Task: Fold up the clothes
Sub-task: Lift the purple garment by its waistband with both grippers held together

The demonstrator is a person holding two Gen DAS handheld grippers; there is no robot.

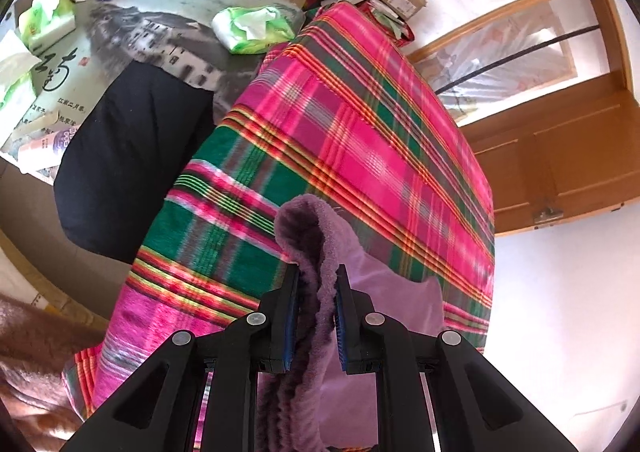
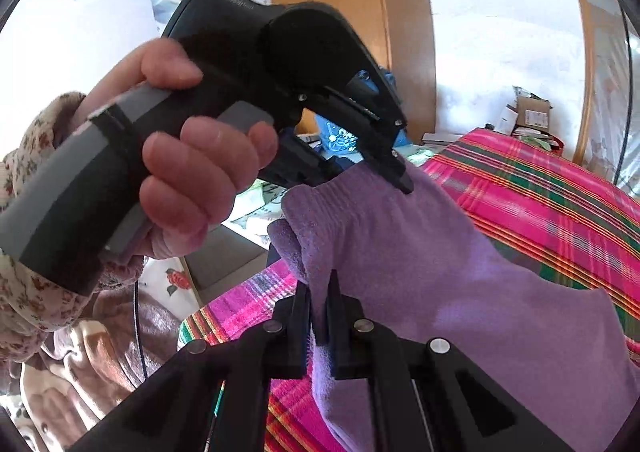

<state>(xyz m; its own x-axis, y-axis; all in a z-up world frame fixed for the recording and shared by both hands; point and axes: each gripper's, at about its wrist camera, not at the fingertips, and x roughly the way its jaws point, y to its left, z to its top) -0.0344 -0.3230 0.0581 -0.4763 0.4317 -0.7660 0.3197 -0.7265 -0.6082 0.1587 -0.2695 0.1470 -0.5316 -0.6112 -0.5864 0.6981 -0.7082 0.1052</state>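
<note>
A purple fleece garment (image 2: 440, 252) is held up above a pink and green plaid cloth (image 1: 360, 132) that is spread over the tabletop. It is judged to be light, soft and limp, so it will sag between any two grips; its ribbed hem or corners are judged the best places to be taken. A bunched fold of the hem is clamped between the narrowly parted pads of the left tool (image 1: 317, 316). Another edge is pinched in the right tool (image 2: 318, 326), whose jaws are nearly together. A black garment (image 1: 132, 156) lies flat beside the plaid cloth, with tissue packs (image 1: 256, 28) further back.
</note>
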